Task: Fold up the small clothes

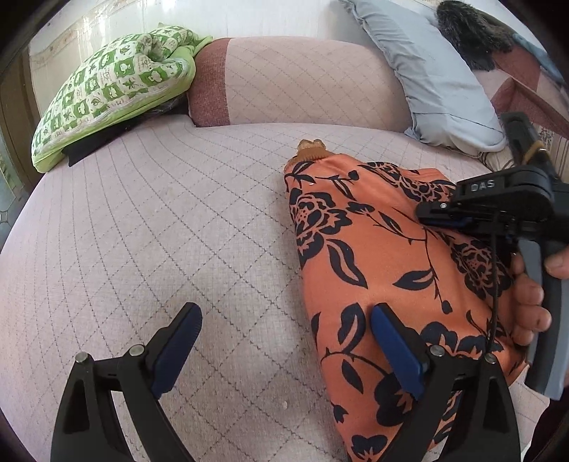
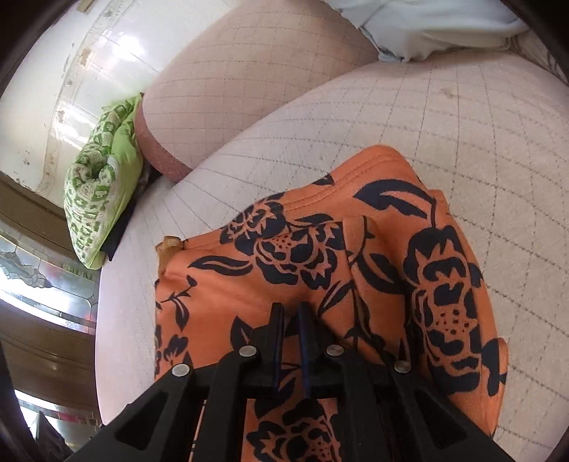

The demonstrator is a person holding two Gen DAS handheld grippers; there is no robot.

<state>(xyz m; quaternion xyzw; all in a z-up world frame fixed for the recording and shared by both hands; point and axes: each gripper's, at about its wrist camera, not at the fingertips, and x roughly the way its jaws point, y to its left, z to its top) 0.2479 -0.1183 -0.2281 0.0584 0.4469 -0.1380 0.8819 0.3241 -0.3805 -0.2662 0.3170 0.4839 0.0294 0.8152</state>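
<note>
A pale pink quilted sofa seat (image 1: 160, 220), stitched in a diamond grid, fills both views, with one matching back cushion (image 1: 295, 81) at 12 o'clock in the left wrist view that has a darker reddish band on its left end. Behind it runs a glossy white tiled wall (image 2: 89, 71), and in the right wrist view wooden framing with patterned leaded glass (image 2: 32, 273) shows at 9 o'clock. One green-and-white patterned cushion (image 1: 113, 85) sits at 10 o'clock in the left wrist view, on something flat and black; one grey-blue pillow (image 1: 437, 71) leans at 1 o'clock, with one dark furry item (image 1: 469, 32) above it. The only legible writing is "DAS", on the black body of the right gripper (image 1: 432, 213). One garment, an orange cloth with a black floral print (image 1: 373, 270), lies on the seat from 3 to 5 o'clock in that view, partly doubled over, with a small tan tab at its far corner. The left gripper (image 1: 284, 348) has its jaws spread wide, its right blue pad over the cloth's edge and its left over bare seat, holding nothing. The right gripper's fingers are drawn almost together directly above the cloth; whether they pinch fabric cannot be told.
</note>
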